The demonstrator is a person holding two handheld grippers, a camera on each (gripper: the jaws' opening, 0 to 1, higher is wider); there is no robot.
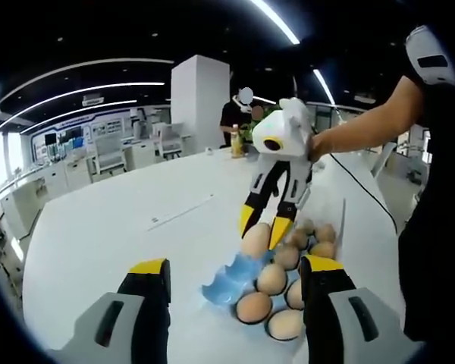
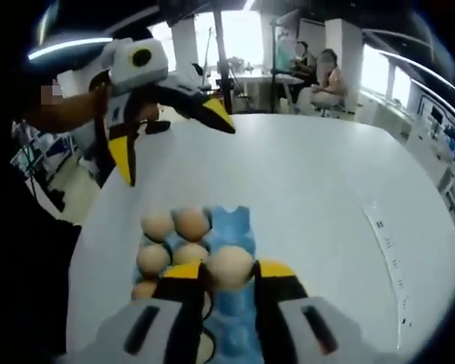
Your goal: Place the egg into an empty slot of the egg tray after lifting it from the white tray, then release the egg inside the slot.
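A blue egg tray (image 1: 229, 282) lies on the white table (image 1: 121, 227), with several brown eggs (image 1: 271, 279) in its slots. My right gripper (image 1: 262, 230) is shut on one brown egg (image 1: 255, 241) and holds it just above the tray's far side. In the right gripper view the held egg (image 2: 229, 265) sits between the yellow-tipped jaws of the right gripper (image 2: 229, 274), over the blue tray (image 2: 233, 218) and beside the filled slots (image 2: 174, 224). My left gripper (image 1: 235, 267) is open and holds nothing. It hangs in the air beyond the tray, jaws wide, as the left gripper (image 2: 174, 148) in that view.
The table top (image 2: 326, 197) is broad and bare around the tray. A bottle (image 1: 235, 141) stands at the far edge. A black cable (image 1: 362, 191) runs along the right side. A person's arm (image 1: 364, 130) holds the right gripper. Seated people (image 2: 318, 83) are in the background.
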